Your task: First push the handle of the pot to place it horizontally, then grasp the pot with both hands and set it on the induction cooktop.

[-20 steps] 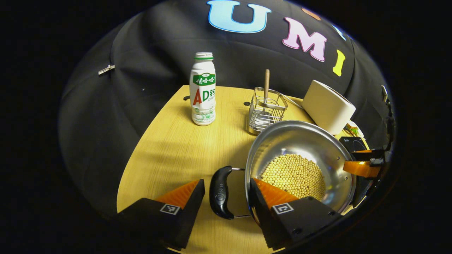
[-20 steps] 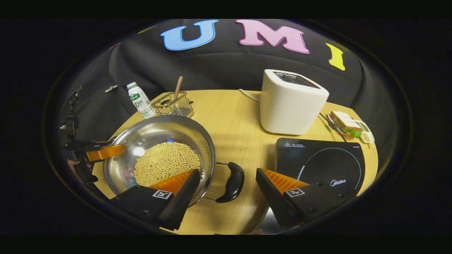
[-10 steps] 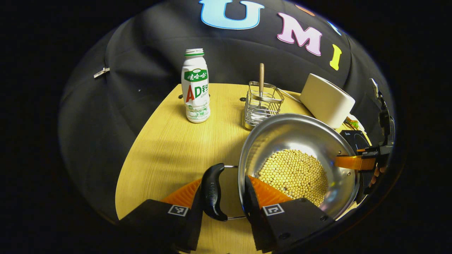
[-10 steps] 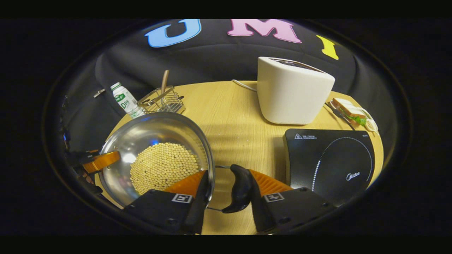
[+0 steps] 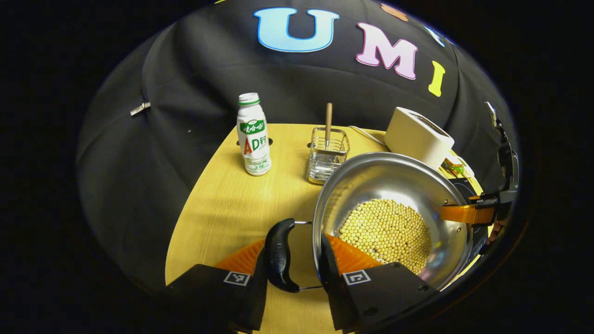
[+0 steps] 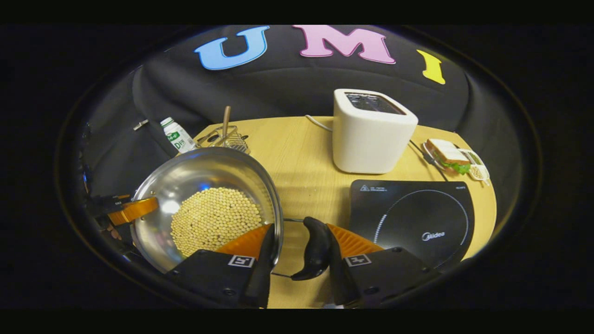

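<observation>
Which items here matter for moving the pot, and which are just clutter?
In play: pot, induction cooktop, left gripper, right gripper.
Lying about: bottle, wire basket, toaster, sandwich.

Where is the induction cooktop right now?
In the right gripper view the induction cooktop lies flat on the table's right side, just in front of the white toaster and right of the pot.
</observation>
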### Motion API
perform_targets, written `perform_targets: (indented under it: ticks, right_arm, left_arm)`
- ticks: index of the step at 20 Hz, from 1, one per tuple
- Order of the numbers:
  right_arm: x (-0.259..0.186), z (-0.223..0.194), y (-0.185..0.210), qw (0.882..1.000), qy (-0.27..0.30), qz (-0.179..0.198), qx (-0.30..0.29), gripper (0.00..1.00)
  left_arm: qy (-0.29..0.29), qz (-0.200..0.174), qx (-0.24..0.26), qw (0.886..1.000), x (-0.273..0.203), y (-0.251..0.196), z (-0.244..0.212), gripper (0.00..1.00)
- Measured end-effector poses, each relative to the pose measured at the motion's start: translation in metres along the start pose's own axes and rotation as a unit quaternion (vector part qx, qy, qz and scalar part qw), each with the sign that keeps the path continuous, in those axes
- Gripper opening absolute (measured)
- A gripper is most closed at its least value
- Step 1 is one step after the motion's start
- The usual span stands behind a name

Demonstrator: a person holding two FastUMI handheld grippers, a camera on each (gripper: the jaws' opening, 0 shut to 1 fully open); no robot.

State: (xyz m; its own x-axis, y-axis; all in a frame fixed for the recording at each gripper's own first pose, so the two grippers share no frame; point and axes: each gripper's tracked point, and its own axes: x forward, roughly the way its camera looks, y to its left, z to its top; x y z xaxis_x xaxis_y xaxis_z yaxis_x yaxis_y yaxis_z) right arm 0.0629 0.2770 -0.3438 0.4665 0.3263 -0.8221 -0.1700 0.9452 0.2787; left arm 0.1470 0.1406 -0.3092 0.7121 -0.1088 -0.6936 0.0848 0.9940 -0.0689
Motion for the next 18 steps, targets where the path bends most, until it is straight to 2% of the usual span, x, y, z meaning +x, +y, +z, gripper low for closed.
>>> perform_targets:
  ticks: [8,16,17,18]
  right_arm:
    - [-0.049,0.011,-0.075,1.000,-0.013,-0.015,0.011,0.55]
    - [-0.079,0.006,-0.160,0.999,-0.022,-0.036,0.029,0.55]
    - [-0.082,0.004,-0.172,0.999,-0.022,-0.038,0.032,0.51]
    - [-0.084,0.003,-0.182,0.998,-0.022,-0.039,0.034,0.55]
  left_arm:
    - [-0.007,-0.020,0.010,1.000,-0.024,-0.082,0.028,0.58]
    - [-0.008,-0.041,0.024,0.999,-0.026,-0.175,0.036,0.58]
    - [-0.009,-0.043,0.026,0.999,-0.018,-0.184,0.030,0.58]
    - [-0.009,-0.045,0.029,0.999,-0.017,-0.195,0.030,0.58]
